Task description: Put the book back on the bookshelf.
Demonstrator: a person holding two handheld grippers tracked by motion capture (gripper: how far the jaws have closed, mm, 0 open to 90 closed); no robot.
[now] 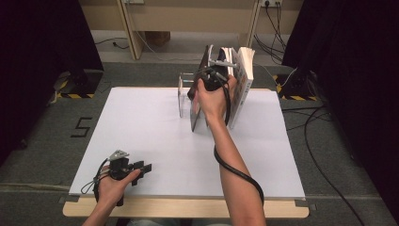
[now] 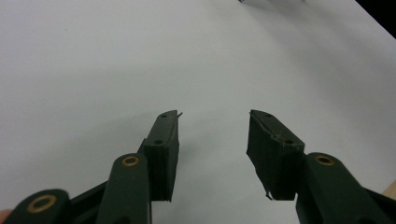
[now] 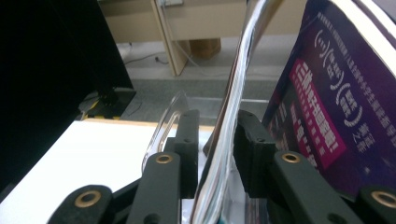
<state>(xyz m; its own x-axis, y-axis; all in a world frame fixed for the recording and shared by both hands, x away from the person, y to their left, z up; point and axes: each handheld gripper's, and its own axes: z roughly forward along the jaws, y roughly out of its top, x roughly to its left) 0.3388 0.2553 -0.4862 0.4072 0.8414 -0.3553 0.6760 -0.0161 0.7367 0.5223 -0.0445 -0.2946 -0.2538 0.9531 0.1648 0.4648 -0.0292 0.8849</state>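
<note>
Standing between the right gripper (image 3: 215, 149) fingers, thin magazine (image 3: 229, 116), jaws parted, pads barely off it

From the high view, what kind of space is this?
Likely a lab recording setup, not a home: a white-topped table ringed by black curtains, cables on the grey floor, and a floor marker "5".

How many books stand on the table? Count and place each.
3: a thin glossy one between the fingers of the right gripper, a purple-covered one beside it, a thick one at the right. The hand may hide more.
</note>
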